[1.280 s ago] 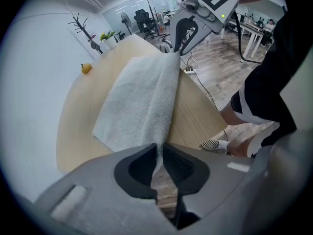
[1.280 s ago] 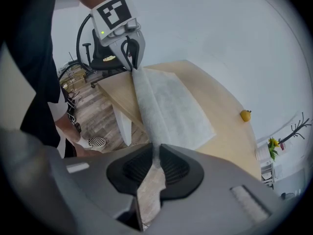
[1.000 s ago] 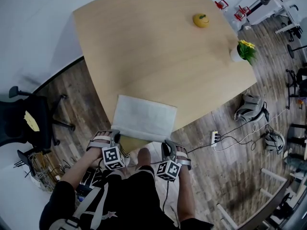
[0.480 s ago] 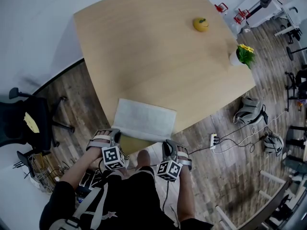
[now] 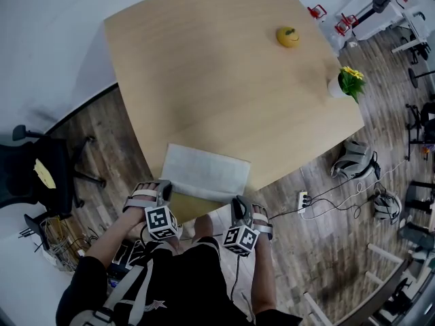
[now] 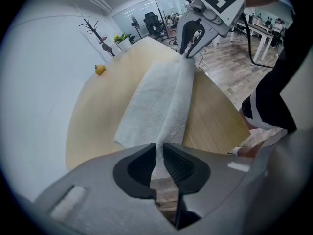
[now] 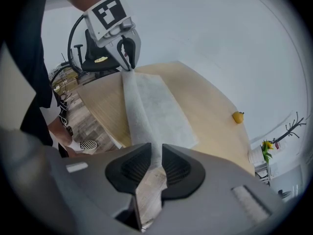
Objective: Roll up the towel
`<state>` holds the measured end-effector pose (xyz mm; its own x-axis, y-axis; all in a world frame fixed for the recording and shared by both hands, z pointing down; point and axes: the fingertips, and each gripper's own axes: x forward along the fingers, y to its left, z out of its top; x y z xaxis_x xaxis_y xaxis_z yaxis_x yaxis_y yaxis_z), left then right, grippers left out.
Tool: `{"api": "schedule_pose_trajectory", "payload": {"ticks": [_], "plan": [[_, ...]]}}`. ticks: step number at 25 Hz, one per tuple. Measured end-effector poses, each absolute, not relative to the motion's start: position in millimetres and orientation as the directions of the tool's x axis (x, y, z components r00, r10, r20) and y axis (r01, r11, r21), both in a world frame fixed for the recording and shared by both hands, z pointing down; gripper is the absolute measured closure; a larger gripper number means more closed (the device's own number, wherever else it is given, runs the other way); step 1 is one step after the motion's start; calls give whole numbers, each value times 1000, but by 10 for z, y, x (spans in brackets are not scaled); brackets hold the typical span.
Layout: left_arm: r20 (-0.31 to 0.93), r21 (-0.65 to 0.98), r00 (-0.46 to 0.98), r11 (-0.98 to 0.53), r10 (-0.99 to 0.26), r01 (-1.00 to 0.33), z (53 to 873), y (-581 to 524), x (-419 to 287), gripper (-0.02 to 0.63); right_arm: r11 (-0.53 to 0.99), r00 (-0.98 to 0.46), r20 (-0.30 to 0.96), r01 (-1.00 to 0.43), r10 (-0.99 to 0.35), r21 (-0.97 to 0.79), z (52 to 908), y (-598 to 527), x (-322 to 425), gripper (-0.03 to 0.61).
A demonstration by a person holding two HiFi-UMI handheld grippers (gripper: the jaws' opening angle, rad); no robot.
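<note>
While our left gripper (image 6: pixel 159 153) and right gripper (image 7: pixel 156 155) each pinch a near corner of the white towel (image 5: pixel 206 172) at the table (image 5: pixel 217 66) edge, we think uneven pulling can skew the roll.

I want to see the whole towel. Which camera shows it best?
The head view: it looks down on the towel, spread at the table's near edge, nearly whole. The left gripper view and the right gripper view each look along its lifted near edge, pinched in the jaws.
</note>
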<state>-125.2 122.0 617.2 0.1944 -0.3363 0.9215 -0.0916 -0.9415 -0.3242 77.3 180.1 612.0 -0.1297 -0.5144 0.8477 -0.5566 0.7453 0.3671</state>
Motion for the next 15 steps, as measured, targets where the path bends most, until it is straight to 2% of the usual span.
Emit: {"api": "schedule_pose_trajectory", "payload": {"ticks": [15], "plan": [[926,-316,185,-944,-328,-90,6329,1105,-1189,565,745,-153,847,-571,-509,345,6228,1675,812,515]]}}
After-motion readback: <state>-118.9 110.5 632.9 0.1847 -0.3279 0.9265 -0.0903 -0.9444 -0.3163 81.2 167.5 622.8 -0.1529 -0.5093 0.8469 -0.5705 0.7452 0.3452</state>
